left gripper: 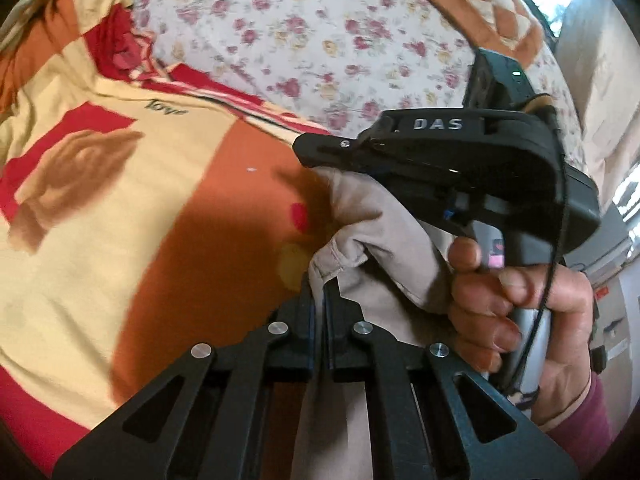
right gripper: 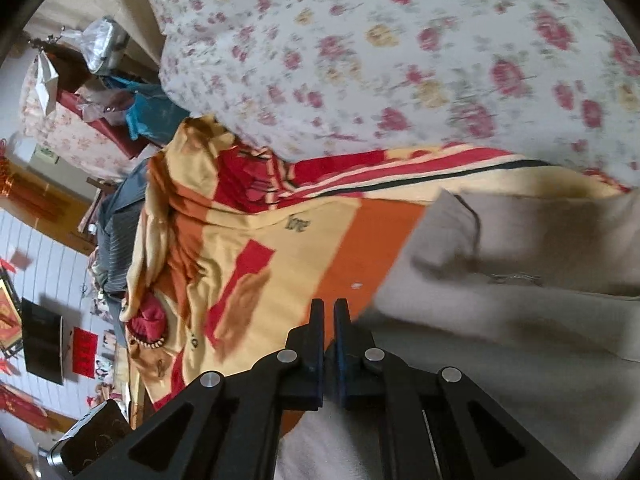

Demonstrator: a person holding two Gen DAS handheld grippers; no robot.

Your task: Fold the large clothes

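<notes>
Bed [left gripper: 120, 216] under orange-red blanket, floral quilt [left gripper: 320, 20] behind. My left gripper [left gripper: 319, 292] clenched on beige garment [left gripper: 372, 232] edge; right gripper [right gripper: 329, 320] clamped shut on same garment, raised off blanket.

Pale beige woven-cloth garment [right gripper: 500, 320] with stitched seams and a dark-edged flap is lying spread and creased over an orange, cream and red bedcover; one hemmed edge [left gripper: 360, 252] is bunching upward in folds, lifting clear of the cover.
</notes>
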